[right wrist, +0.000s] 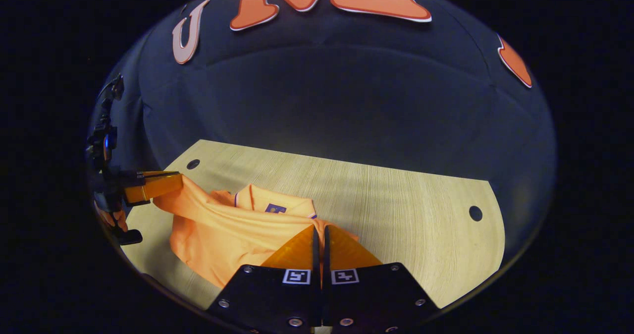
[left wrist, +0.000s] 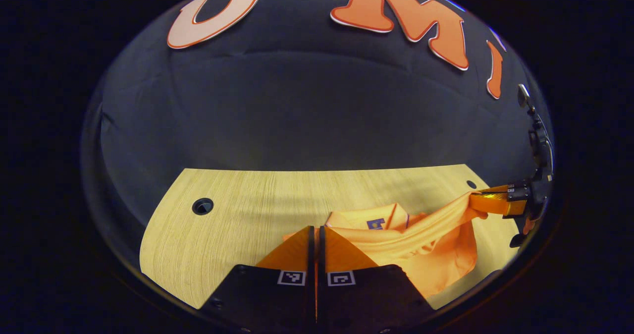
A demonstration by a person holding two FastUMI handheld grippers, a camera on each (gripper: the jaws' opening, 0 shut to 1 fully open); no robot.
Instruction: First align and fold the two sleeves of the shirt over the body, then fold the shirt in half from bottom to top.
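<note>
Left gripper view looks along the left gripper (left wrist: pixel 315 232), whose two fingers stand almost together, clenched on a fold of the orange shirt (left wrist: pixel 426 254). The shirt lies bunched on the pale wooden counter (left wrist: pixel 233 235), its collar (left wrist: pixel 369 219) with a small dark label facing the booth wall. At the far right of that view the right gripper (left wrist: pixel 483 201) pinches another edge of the shirt, lifting the cloth into a taut ridge between the two grippers. Right gripper view shows the same from the other side: the right gripper's fingers are nearly shut on the cloth, and the left gripper is at the far left gripping the raised hem. Round holes (right wrist: pixel 475 213) mark the counter top.
</note>
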